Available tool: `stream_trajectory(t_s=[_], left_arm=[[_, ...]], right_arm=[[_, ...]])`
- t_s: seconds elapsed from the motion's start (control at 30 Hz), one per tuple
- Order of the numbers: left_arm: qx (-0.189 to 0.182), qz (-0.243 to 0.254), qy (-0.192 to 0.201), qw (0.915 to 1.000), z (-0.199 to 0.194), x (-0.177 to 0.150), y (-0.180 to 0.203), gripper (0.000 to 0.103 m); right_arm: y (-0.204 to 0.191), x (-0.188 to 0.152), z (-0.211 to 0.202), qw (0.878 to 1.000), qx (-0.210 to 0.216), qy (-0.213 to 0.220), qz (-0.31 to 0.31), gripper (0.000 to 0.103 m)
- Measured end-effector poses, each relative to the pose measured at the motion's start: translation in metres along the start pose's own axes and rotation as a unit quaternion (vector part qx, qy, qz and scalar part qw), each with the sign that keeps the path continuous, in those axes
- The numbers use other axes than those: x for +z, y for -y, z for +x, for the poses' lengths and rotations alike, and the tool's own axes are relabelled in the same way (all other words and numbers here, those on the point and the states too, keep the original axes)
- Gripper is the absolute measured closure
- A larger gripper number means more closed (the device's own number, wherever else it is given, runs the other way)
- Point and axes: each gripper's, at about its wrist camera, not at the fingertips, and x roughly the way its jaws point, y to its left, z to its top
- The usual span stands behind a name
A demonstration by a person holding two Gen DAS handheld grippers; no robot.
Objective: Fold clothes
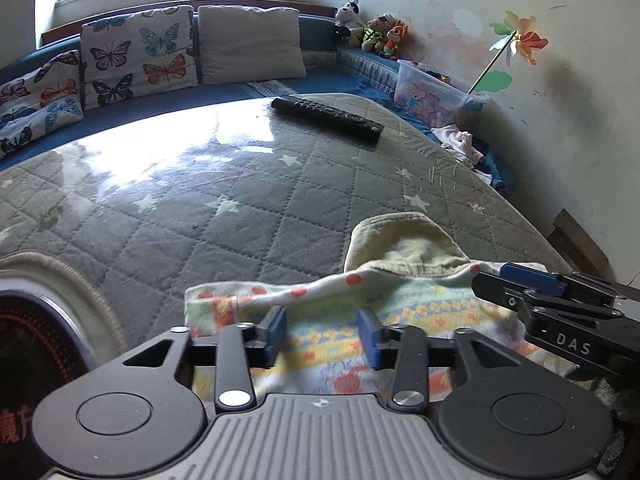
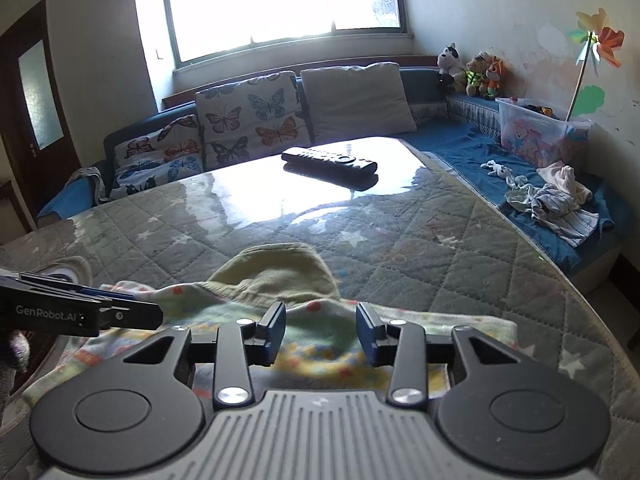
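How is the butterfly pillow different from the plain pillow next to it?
The butterfly pillow is covered in coloured butterflies; the plain pillow is all one pale beige. The butterfly pillow stands nearer the door side, the plain pillow nearer the stuffed toys. Both lean upright against the blue sofa back, side by side.

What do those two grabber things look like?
Both are black, with two round discs, silver bolts and a ribbed grey panel. The left gripper and right gripper have blue finger pads. White lettering marks their sides: "GenRobot.AI" and "DAS".
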Motion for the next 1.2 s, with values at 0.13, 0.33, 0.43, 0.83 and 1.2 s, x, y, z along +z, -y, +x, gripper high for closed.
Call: stream_trajectory(t_s=[0.13,0.33,0.43,0.83,1.2], left_arm=[[0.008,-0.001,0.004,1.0000,-0.010,-0.006,0.001,0.047],[0.020,0.005,0.017,0.9996,-0.033,-0.028,-0.001,0.040],[0.026,0.009,0.024,0.9993,-0.045,-0.043,-0.004,0.038],[0.074,0.020,0.031,0.9966,-0.059,-0.084,-0.016,0.030],[0.056,0.030,0.059,0.9962,-0.086,-0.096,-0.004,0.000]], right_arm=[[-0.009,-0.010,-0.014,1.000,0.003,0.000,-0.015,0.056],[-0.022,-0.029,-0.036,1.000,0.006,-0.003,-0.030,0.049],[-0.030,-0.040,-0.049,0.999,0.003,0.000,-0.042,0.047],[-0.061,-0.072,-0.075,0.996,-0.019,0.008,-0.090,0.041],[-0.056,-0.080,-0.091,0.998,-0.036,0.011,-0.050,0.017]])
